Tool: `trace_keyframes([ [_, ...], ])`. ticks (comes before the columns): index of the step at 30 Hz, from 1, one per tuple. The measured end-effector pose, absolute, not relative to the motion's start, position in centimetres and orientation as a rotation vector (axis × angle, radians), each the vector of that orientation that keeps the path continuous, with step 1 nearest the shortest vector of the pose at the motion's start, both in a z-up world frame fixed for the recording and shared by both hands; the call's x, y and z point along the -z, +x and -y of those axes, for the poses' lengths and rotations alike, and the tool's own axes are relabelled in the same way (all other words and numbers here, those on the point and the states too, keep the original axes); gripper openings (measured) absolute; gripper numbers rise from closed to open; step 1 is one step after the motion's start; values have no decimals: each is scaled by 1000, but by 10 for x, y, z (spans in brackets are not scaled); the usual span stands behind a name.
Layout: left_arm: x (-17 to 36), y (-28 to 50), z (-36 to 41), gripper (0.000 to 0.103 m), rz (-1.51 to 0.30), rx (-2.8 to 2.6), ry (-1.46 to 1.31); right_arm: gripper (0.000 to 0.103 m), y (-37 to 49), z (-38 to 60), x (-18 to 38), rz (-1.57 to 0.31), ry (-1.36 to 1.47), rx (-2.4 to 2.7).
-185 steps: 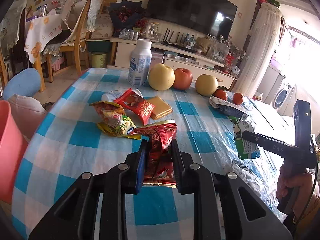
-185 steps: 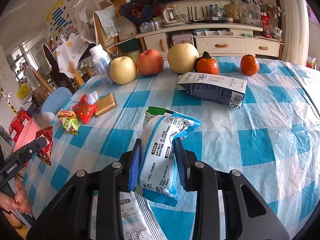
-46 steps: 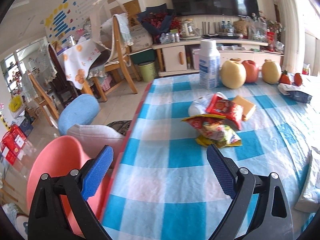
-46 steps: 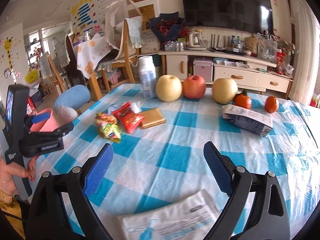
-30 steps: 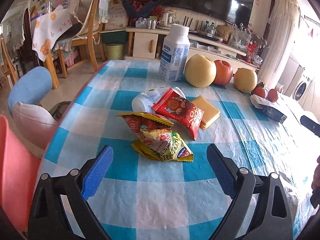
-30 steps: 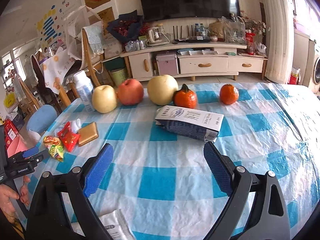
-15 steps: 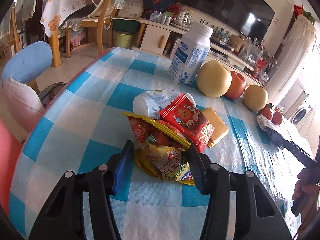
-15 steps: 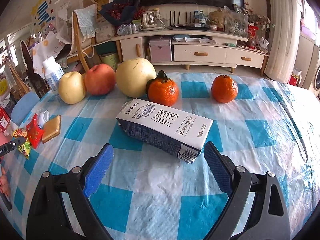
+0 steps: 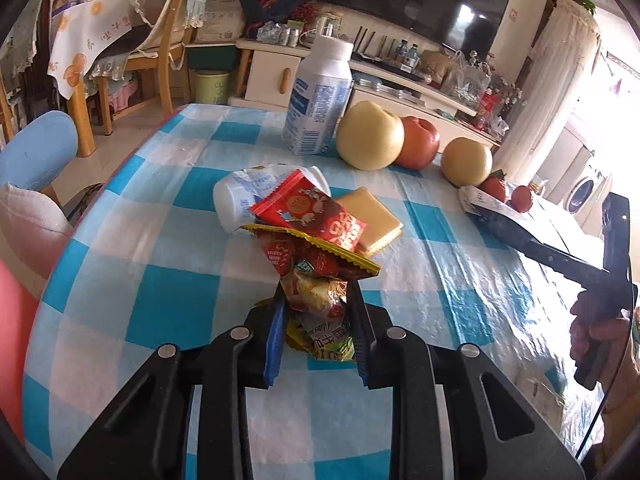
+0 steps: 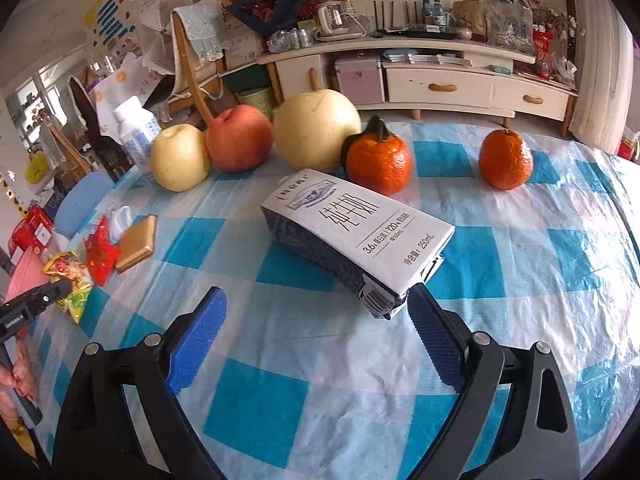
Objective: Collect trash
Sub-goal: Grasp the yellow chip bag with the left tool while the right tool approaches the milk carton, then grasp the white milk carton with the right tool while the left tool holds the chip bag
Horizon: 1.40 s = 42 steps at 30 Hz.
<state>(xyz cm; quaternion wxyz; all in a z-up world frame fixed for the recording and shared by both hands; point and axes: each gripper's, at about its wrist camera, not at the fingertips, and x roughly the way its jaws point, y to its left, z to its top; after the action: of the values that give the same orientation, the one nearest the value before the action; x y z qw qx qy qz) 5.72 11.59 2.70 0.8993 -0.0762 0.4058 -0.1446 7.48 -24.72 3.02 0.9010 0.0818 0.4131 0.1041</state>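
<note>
My left gripper (image 9: pixel 318 316) is shut on a yellow and red snack wrapper (image 9: pixel 316 276) on the blue checked tablecloth (image 9: pixel 160 220). Behind it lie a red snack packet (image 9: pixel 310 214), a small white bottle on its side (image 9: pixel 236 198) and a tan wafer packet (image 9: pixel 374 216). My right gripper (image 10: pixel 316 320) is open, and its right finger nearly touches the near end of a lying milk carton (image 10: pixel 356 232). The left gripper also shows at the left edge of the right wrist view (image 10: pixel 48 294).
A tall white bottle (image 9: pixel 318 100), two pears and an apple (image 9: pixel 416 142) stand at the back. Two oranges (image 10: pixel 378 160) stand behind the carton. A pink bin (image 9: pixel 12 328) sits left of the table, by a blue chair (image 9: pixel 36 148).
My left gripper has closed tight on the snack wrapper and lifted its top. My right gripper has moved closer to the milk carton, still open.
</note>
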Motion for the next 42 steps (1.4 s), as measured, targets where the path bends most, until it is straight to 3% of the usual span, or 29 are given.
trace_keyframes([
  [5,-34,44,-106,30,-831,391,-169,92,59,214,-48,-855,199,-465],
  [9,-35,42,-102,30,-841,423,-164,92,54,213,-65,-757,110,-368],
  [18,-21,48,-88,32,-895,408,-128,92,81,222,-36,-841,158,-251],
  [21,-19,52,-85,40,-898,381,-102,92,86,211,-30,-864,108,-224],
  [22,-19,52,-86,48,-897,371,-98,92,88,209,-27,-872,105,-215],
  [24,-19,54,-86,54,-892,360,-96,81,91,208,-24,-876,96,-200],
  [26,-18,55,-84,55,-886,355,-84,58,93,208,-21,-884,89,-194],
  [29,-14,57,-80,55,-888,346,-61,57,92,208,-20,-880,93,-203],
  [30,-15,57,-79,54,-888,345,-54,57,91,207,-20,-876,86,-203],
  [32,-14,56,-77,38,-896,363,-59,56,88,208,-21,-867,77,-202],
  [35,-15,53,-78,31,-892,360,-54,56,84,208,-23,-858,90,-227],
  [42,-17,44,-89,26,-904,373,-99,56,68,197,-31,-836,105,-281],
])
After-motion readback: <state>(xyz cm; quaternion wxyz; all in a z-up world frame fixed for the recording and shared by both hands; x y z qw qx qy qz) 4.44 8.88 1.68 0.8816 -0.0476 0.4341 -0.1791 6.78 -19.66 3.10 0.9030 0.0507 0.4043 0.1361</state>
